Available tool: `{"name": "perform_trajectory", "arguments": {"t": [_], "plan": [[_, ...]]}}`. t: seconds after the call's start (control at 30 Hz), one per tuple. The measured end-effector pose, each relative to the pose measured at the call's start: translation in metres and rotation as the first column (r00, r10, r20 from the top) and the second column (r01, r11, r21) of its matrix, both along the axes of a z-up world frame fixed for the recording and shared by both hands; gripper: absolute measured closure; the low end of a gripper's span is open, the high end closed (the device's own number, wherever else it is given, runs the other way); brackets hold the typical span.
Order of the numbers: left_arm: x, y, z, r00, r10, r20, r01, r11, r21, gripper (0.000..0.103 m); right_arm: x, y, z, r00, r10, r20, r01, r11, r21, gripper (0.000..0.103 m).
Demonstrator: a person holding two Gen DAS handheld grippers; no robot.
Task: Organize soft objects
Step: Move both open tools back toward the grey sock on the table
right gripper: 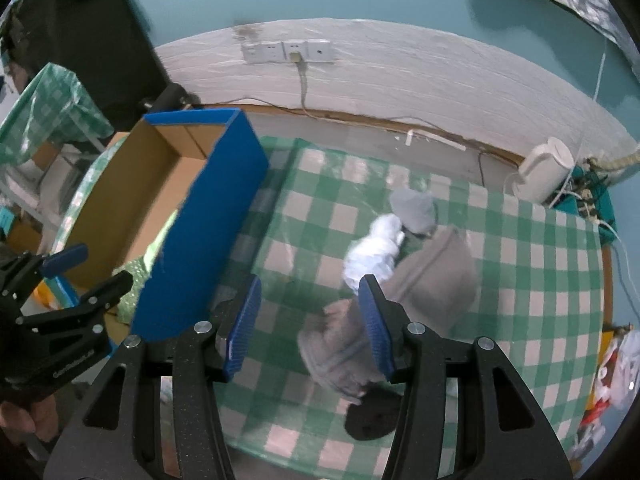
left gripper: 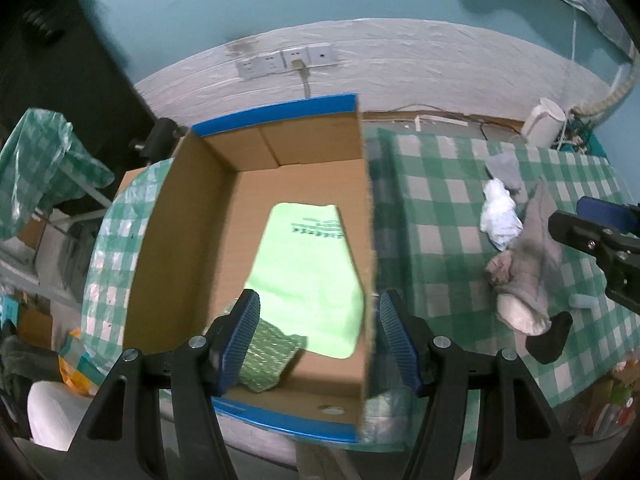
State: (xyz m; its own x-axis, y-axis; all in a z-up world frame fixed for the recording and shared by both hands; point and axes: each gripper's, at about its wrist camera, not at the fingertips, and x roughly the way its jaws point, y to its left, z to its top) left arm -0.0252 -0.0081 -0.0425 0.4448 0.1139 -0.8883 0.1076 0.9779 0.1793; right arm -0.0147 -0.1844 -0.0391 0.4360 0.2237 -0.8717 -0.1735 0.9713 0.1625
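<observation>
A cardboard box (left gripper: 192, 216) with blue outer walls (right gripper: 208, 220) stands at the table's left. A light green cloth (left gripper: 308, 264) and a green textured cloth (left gripper: 268, 356) lie in it. My left gripper (left gripper: 320, 320) hangs open over the box's near right corner, holding nothing. To the right lies a pile: white cloth (right gripper: 376, 252), grey cloth (right gripper: 414, 206), beige-grey sock (right gripper: 436, 276), fluffy grey sock (right gripper: 336, 356), black sock (right gripper: 370, 416). My right gripper (right gripper: 310, 324) is open above the pile's left side, with the fluffy sock below its right finger. Nothing is gripped.
A green-checked cloth (right gripper: 520, 260) covers the table. A white kettle (right gripper: 544, 168) and cables sit at the back right by the wall. Wall sockets (right gripper: 286, 52) are behind. A checked plastic bag (left gripper: 40, 160) and clutter lie off the table's left. A hand (right gripper: 20, 412) holds the left gripper.
</observation>
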Motion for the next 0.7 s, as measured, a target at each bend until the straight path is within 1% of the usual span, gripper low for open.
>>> {"name": "perform_trajectory", "arguments": {"t": [0.3,0.47,0.57,0.7], "plan": [[-0.004,-0.044,-0.012,0.996,-0.069,-0.052,0.07,0.998,0.011,0.038,-0.008,-0.046,-0.022,0.997,-0.052,-0.056,0.052,0.999,-0.003,0.052],[-0.003,-0.066,-0.025,0.99,-0.097,-0.098,0.097,0.995,-0.003,0.038,-0.014,-0.071,-0.036,0.992,-0.089,-0.088,0.089,0.996,-0.006,0.052],[-0.001,-0.076,-0.033,0.988,-0.101,-0.118,0.1,0.995,-0.007,0.038,-0.02,-0.083,-0.046,0.988,-0.107,-0.108,0.107,0.994,-0.006,0.052],[0.003,-0.086,-0.041,0.988,-0.089,-0.129,0.09,0.996,0.007,0.038,-0.028,-0.094,-0.057,0.985,-0.111,-0.133,0.111,0.994,-0.007,0.052]]}}
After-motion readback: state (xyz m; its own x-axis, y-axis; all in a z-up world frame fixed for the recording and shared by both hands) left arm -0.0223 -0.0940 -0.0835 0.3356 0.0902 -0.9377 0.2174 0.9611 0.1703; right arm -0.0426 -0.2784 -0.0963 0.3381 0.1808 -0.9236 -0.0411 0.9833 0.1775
